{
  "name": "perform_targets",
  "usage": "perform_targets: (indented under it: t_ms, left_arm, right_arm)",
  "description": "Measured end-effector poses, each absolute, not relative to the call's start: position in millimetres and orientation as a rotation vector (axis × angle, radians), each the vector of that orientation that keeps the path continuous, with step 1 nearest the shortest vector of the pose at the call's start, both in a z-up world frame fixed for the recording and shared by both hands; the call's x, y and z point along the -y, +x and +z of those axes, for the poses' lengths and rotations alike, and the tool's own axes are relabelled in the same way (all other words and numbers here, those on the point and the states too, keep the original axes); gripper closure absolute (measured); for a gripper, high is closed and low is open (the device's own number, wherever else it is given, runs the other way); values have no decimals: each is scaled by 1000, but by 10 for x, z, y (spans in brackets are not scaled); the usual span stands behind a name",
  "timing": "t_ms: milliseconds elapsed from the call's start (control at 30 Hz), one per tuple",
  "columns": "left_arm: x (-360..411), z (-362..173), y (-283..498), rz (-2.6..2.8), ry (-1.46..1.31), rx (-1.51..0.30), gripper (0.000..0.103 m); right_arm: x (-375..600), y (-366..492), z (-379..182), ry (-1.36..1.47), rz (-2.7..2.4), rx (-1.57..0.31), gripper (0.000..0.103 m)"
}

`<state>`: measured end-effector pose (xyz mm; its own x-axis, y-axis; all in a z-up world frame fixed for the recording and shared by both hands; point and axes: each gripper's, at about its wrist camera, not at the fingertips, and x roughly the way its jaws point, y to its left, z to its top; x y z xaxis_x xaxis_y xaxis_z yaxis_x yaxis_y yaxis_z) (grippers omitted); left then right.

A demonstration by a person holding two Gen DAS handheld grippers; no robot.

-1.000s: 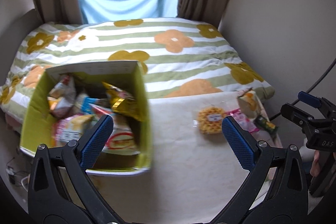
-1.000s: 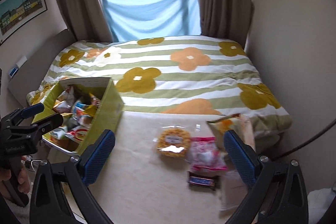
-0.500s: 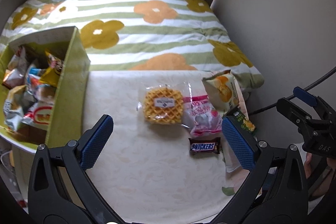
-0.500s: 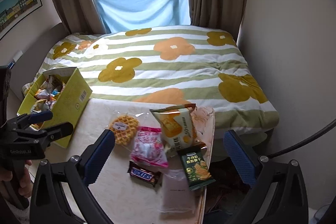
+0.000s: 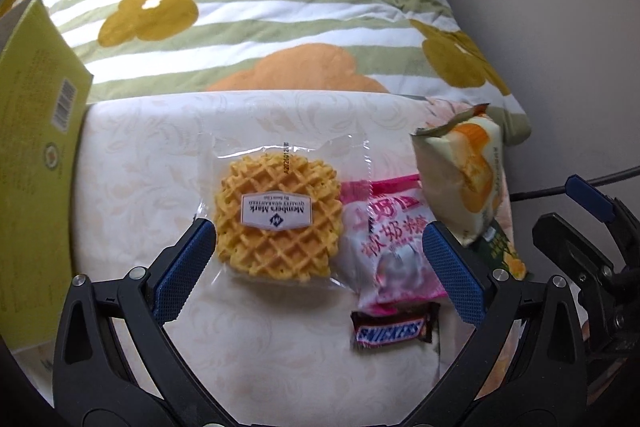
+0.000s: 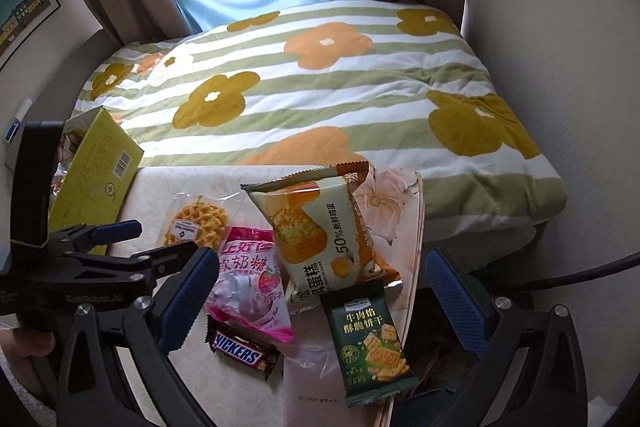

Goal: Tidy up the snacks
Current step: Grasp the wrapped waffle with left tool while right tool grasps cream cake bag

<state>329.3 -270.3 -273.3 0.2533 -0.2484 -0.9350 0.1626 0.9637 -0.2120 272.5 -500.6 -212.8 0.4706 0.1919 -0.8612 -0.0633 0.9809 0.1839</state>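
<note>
Grippers both spread wide, empty: our left gripper (image 5: 320,259) over waffle pack (image 5: 279,223), right gripper (image 6: 322,285) over cake packet (image 6: 320,227).

A round golden waffle in clear wrap (image 5: 280,223) lies flat on the table; at its 3 o'clock, touching, a pink candy bag (image 5: 394,243); a brown Snickers bar (image 5: 390,333) at the bag's 6 o'clock; a cream-orange cake packet (image 6: 320,231) overlaps a dark green cracker packet (image 6: 370,343); a yellow-green cardboard box (image 5: 32,163) stands at 9 o'clock.

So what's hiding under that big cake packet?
The cake packet lies over the right edge of the pink candy bag, and its bottom end overlaps the top of the green cracker packet. Whatever else sits beneath it is covered.
</note>
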Motion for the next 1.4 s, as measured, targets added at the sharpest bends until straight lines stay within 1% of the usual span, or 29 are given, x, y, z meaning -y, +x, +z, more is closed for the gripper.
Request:
perform_targets:
  t_ms: [267,600,1067,1133,1167,1233,1400]
  left_arm:
    - [2809,-2992,3547,-245,-5,-1330,1]
    - [2776,-3127,3574,-204,139,-1321,0]
    - [2441,-3258,3491,-150,129,-1346,1]
    - [2418,-3254,3471,-143,142,-1338,8]
    - [2403,-3245,3455,-143,145,-1330,10]
    - [2368,-3219,3436,-147,144,-1319,18]
    - [2338,-3181,3403,-175,157,-1302,25]
  right_arm:
    - [4995,2957,-2393,147,160,-1129,0]
    - [4903,3103,-2594,110,196,-1158,0]
    - [4814,3183,-2711,89,232,-1176,0]
    - [4813,3183,-2731,87,232,-1180,0]
    - [4813,3183,-2742,87,233,-1182,0]
    - [4803,3181,-2757,88,230,-1185,0]
    - [4792,3187,-2793,76,232,-1188,0]
